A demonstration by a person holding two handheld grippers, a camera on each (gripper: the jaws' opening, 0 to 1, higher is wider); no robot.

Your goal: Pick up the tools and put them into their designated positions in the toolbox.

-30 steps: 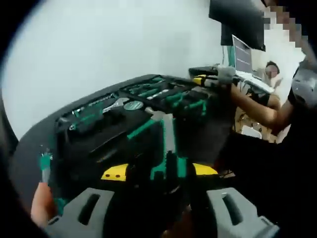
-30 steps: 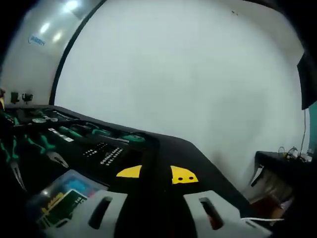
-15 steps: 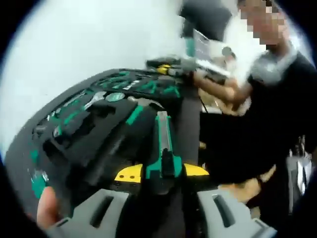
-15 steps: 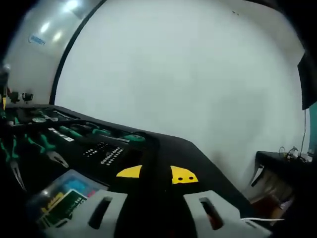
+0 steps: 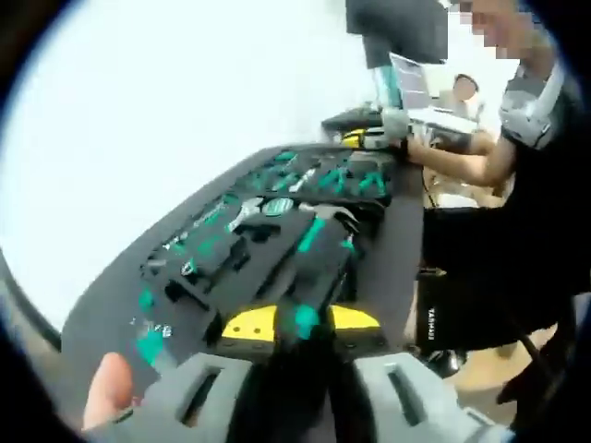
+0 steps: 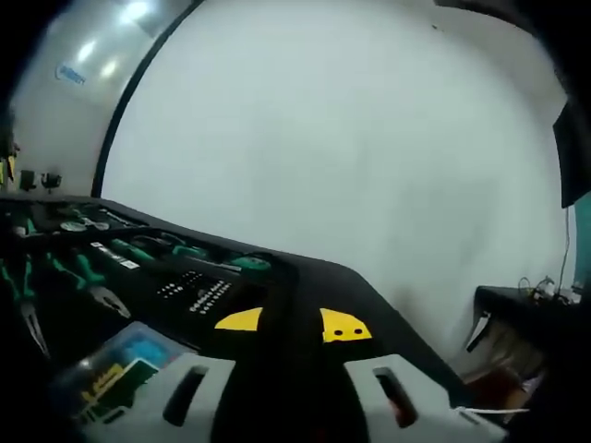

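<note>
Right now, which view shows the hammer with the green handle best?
The left gripper view: the hammer lies in the toolbox foam, with head and green handle both visible though blurred. In the right gripper view I cannot make out the hammer; there the toolbox shows pliers and sockets.

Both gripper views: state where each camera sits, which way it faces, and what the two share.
Left gripper view: rides the left gripper, looking along the toolbox toward a person; a fingertip shows lower left.
Right gripper view: rides the right gripper, facing the toolbox's edge and a white wall; pliers lie left.
Shared: the toolbox with green-handled tools.
</note>
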